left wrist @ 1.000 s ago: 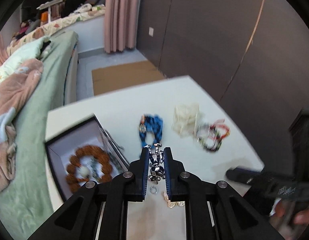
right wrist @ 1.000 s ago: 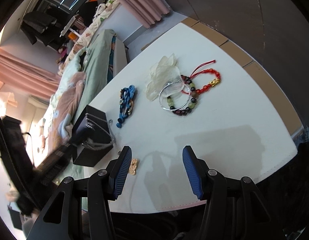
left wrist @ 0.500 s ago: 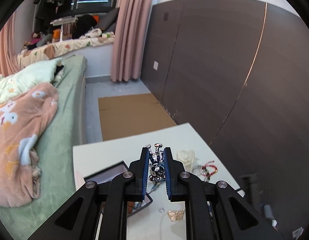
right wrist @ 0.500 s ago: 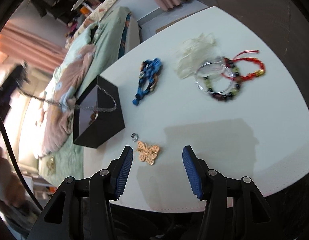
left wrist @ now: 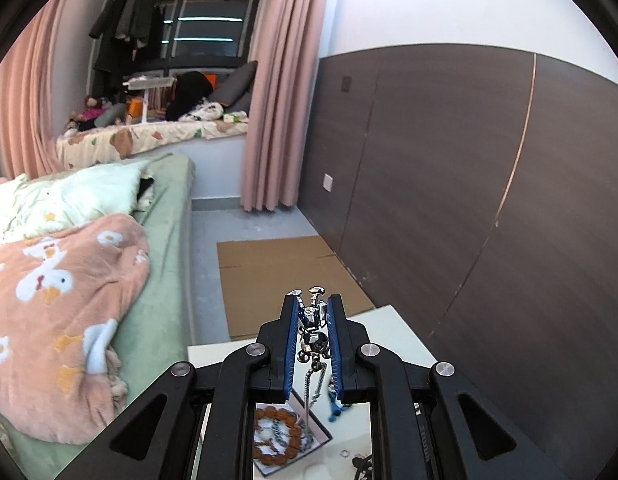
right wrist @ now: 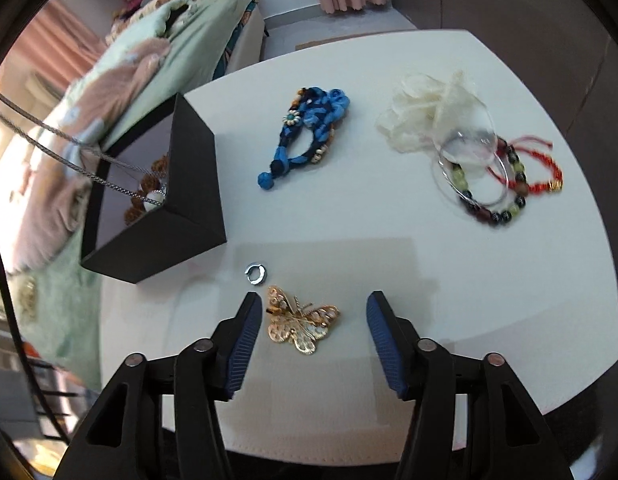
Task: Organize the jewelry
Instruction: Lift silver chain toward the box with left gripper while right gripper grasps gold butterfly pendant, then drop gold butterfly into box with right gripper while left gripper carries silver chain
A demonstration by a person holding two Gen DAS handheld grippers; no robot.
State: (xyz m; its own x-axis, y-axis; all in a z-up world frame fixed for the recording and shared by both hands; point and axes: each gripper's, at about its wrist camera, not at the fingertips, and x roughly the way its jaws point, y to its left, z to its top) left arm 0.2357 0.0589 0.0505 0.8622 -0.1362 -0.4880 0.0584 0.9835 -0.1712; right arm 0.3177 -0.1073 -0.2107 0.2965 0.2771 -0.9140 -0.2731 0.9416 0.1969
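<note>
Black box (right wrist: pixel 189 184): apparently brown beads (right wrist: pixel 143 196)

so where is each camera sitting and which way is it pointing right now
Left wrist view: rides the left gripper, raised and facing across the bedroom; its blue pads clamp a silver pendant whose silver chain drops into the black jewelry box.
Right wrist view: rides the open right gripper, looking down at the white table, its pads either side of a gold butterfly brooch.
Shared: the box, chain, and brown bead bracelet inside.
</note>
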